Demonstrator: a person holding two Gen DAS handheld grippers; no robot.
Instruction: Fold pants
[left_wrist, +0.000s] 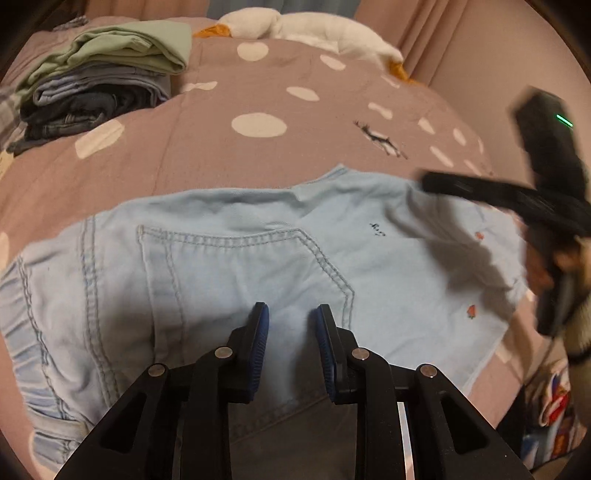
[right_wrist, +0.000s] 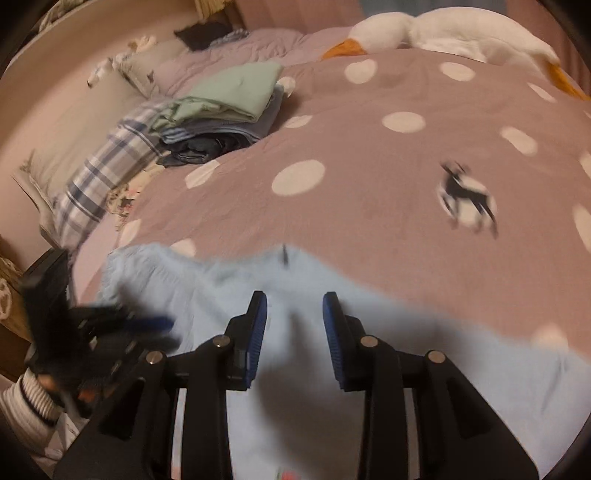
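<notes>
Light blue denim pants (left_wrist: 258, 266) lie folded on the pink dotted bedspread (left_wrist: 221, 147), back pocket up. My left gripper (left_wrist: 291, 314) is open and empty, hovering just above the pocket area. My right gripper (right_wrist: 294, 299) is open and empty over the other end of the pants (right_wrist: 369, 350), which look blurred. The right gripper also shows in the left wrist view (left_wrist: 443, 184) at the right, blurred, above the pants' far edge. The left gripper shows blurred in the right wrist view (right_wrist: 162, 325) at the left.
A stack of folded clothes (left_wrist: 103, 81) sits at the back left of the bed, also in the right wrist view (right_wrist: 225, 110). A white goose plush (left_wrist: 303, 29) lies along the far edge. A plaid cloth (right_wrist: 103, 173) lies at the left.
</notes>
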